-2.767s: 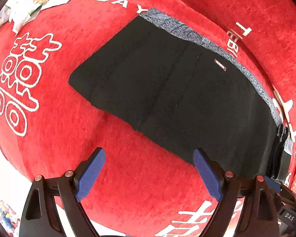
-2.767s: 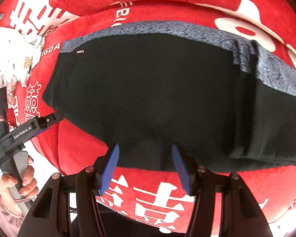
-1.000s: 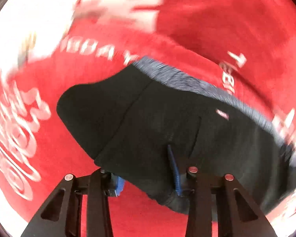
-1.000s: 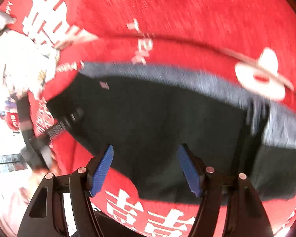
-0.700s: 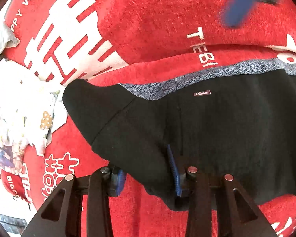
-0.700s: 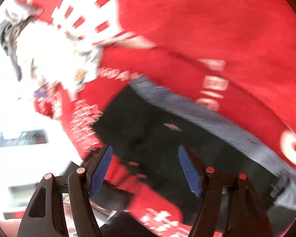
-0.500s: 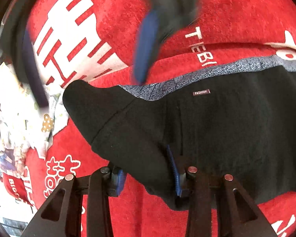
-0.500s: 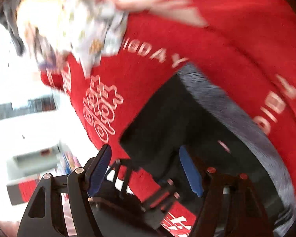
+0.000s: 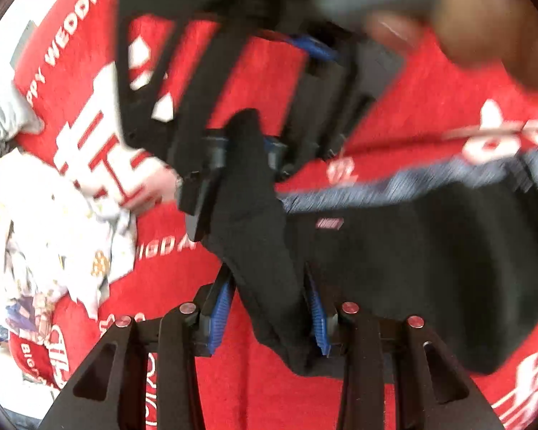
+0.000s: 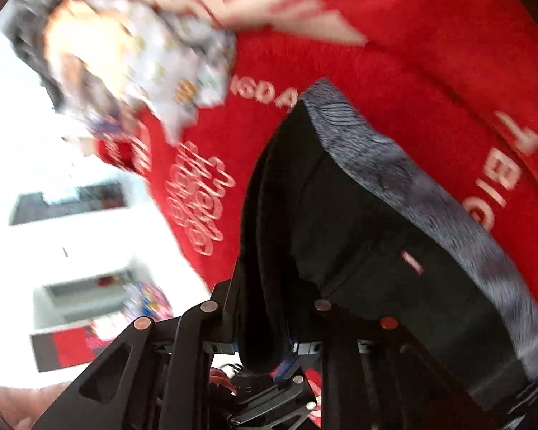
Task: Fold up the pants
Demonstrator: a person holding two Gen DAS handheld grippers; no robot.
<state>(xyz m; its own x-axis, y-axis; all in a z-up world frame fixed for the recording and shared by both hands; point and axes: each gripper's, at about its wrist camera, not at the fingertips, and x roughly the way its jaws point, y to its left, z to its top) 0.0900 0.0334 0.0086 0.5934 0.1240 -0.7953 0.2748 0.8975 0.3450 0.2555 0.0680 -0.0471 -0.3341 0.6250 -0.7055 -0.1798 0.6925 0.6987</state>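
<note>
While the black pants (image 9: 394, 268) lie long-ways across the red blanket (image 9: 262, 71), grey waistband on the far edge, both tools work the same short end; the left tool (image 9: 269, 308) clamps its near corner, and the right tool (image 9: 244, 150) — jaws closing on the far corner — stands just beyond. Bare blanket runs along the pants to the right — room for the fold; crumpled white cloth (image 9: 53, 222) lies left.

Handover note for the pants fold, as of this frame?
Left claw: shut on the near corner of the black pants.
Right claw: jaws closing, the far corner of the same end between them.
Pants: that end pinched up, the rest flat on the red blanket; grey waistband along the far edge.
Done: both corners taken.
Left: likely carry this end over the other, lay flat, release.
</note>
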